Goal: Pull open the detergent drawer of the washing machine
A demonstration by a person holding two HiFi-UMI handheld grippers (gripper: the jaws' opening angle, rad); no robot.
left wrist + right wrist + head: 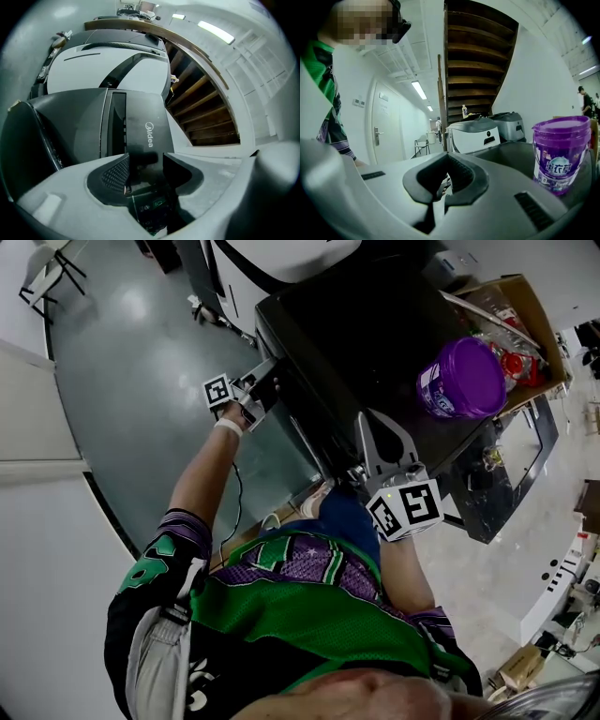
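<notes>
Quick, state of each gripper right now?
Left gripper: closed on the front of the detergent drawer.
Right gripper: closed, holding nothing.

A purple tub [561,152] with a printed label is standing upright, and an open cardboard box [525,310] is sitting just beside it, holding a red item [514,365]. Well behind the tub a dark wooden staircase [476,61] is rising, with two grey-and-white machines [473,133] sitting beneath it. Farther to the tub's left a white door [386,124] is standing shut, a chair [422,143] is standing beyond it, and ceiling lights [418,89] are glowing.
</notes>
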